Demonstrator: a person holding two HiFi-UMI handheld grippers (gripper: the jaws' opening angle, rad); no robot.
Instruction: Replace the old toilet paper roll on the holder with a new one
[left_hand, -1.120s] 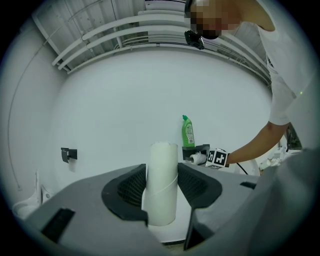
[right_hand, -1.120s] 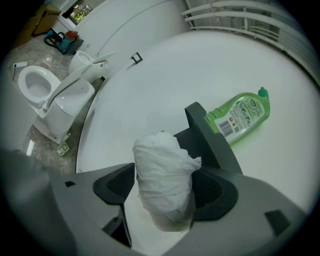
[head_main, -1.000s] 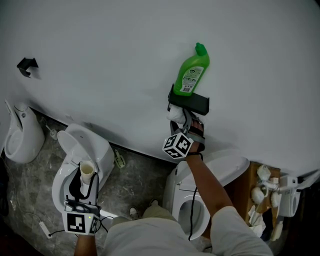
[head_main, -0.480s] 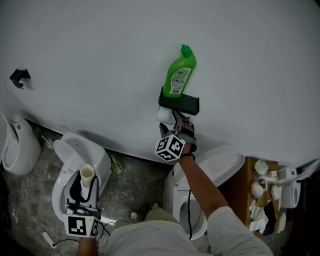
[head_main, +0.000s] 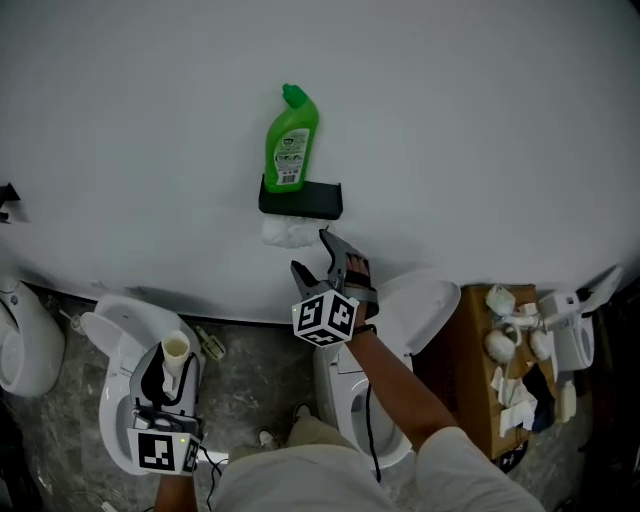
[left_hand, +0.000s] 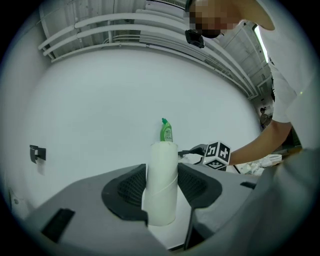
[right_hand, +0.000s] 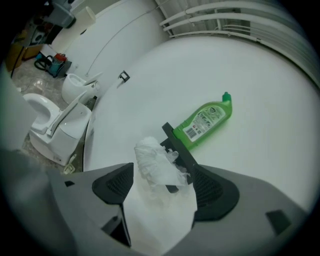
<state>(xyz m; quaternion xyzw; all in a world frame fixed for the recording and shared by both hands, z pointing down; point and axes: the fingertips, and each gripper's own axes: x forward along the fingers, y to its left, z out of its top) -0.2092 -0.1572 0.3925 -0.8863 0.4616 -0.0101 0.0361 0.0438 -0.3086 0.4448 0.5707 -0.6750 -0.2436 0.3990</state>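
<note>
Nearest to me, the left gripper (head_main: 168, 372) sits low by the person's waist, closed on the old cardboard tube (left_hand: 162, 182). The head view only shows the tube's open top. The left gripper view shows it standing upright, pinched between the two pads. Under it is a white toilet (head_main: 112, 345), and a second toilet (head_main: 425, 310) lies beneath the outstretched right arm. Further out, the right gripper (head_main: 312, 252) is raised just short of the wall (head_main: 470, 120). From above its jaws look well apart and empty against the white. The right gripper view tells more: toilet paper (right_hand: 159, 172) fills the gap from pad to pad and runs forward to a crumpled lump under the black holder (head_main: 300, 198), so the gripper seems to have hold of the loose end. On top of the holder a green bottle (head_main: 290, 135) stands upright with its cap up. Only the head view takes in the wooden bench (head_main: 468, 350) off to the right, littered with white bits. Only the left gripper view catches a small black bracket (left_hand: 36, 152) far along the wall and the pipes (left_hand: 125, 35) overhead.
</note>
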